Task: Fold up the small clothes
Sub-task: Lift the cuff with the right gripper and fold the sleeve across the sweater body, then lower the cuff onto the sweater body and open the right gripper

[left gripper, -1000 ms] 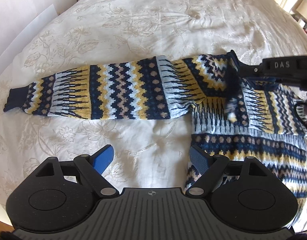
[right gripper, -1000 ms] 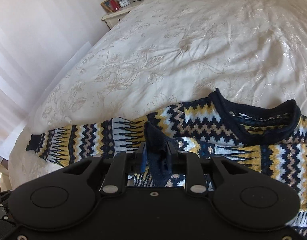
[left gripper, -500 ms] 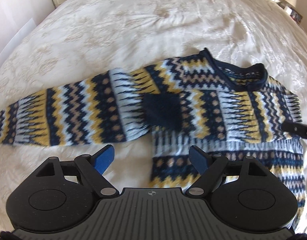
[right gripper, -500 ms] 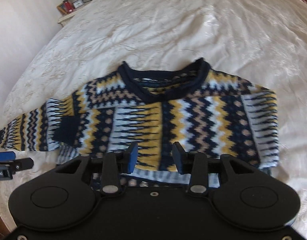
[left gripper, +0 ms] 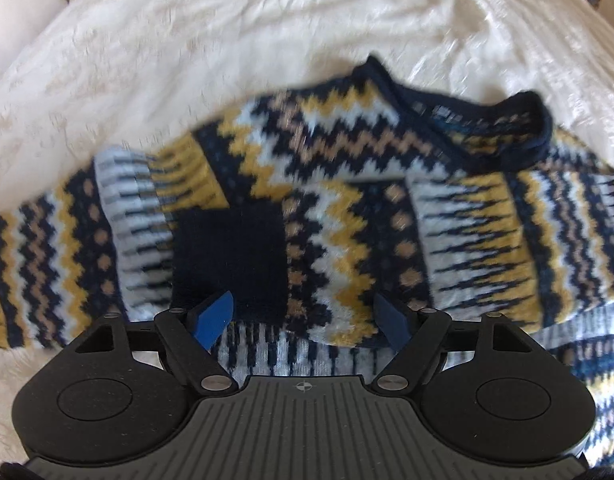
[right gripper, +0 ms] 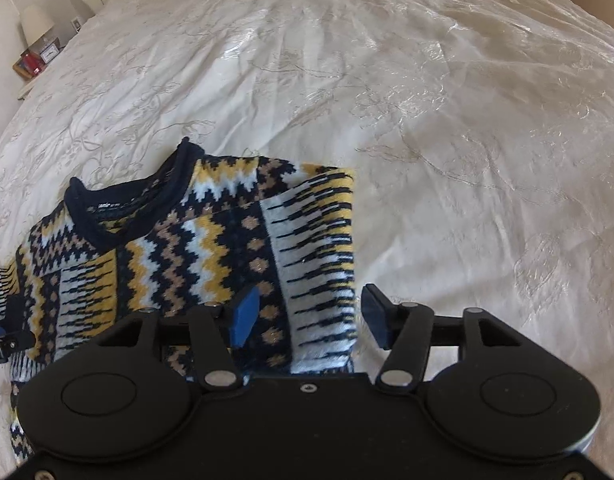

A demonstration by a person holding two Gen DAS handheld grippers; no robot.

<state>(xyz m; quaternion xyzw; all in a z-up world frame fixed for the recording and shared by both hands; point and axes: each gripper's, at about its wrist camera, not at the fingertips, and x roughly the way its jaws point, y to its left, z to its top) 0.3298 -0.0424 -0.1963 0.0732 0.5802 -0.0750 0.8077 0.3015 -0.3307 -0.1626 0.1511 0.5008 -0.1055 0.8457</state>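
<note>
on the cream embroidered bedspread lies a fuzzy zigzag-knit sweater.

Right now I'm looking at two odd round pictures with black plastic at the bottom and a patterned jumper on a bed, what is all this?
A person holds a hand-held gripper in each hand; a wide-angle camera on each looks along its two blue-tipped fingers. One picture comes from the left hand-held gripper, the other from the right hand-held gripper. On the cream bedspread lies a zigzag-patterned sweater, one sleeve folded across its chest, dark cuff on top. The right jaws have just been opening. Both now stand open above the sweater, holding nothing.
</note>
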